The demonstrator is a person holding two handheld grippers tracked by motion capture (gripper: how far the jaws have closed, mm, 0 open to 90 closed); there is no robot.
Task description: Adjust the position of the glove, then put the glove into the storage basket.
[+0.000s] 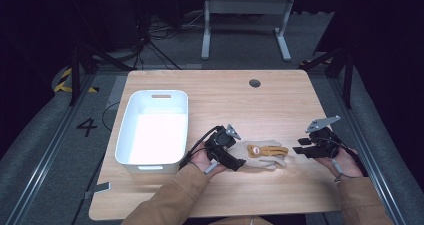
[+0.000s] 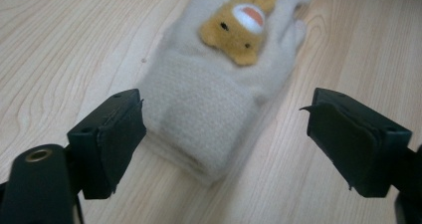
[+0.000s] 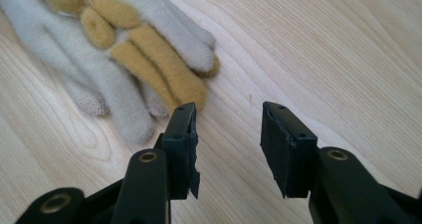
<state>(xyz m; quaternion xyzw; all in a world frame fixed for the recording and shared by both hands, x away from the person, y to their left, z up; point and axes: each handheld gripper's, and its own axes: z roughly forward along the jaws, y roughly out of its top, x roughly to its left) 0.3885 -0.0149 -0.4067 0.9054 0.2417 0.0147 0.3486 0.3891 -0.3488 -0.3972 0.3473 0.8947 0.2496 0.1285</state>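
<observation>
Lying flat between parted left gripper [image 1: 239,162] and right gripper [image 1: 298,149], glove [image 1: 265,155] mid-table.

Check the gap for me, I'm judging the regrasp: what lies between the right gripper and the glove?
Only bare wooden table lies between the open right gripper and the glove, seen in the right gripper view.

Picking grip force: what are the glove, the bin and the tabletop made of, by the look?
Glove: soft fuzzy knit, cream, with a tan plush animal face sewn on; nap and stitch texture show.
Bin: likely moulded plastic, smooth white, rounded rim with handle slots.
Tabletop: light wood grain, matte; could be laminate.
</observation>
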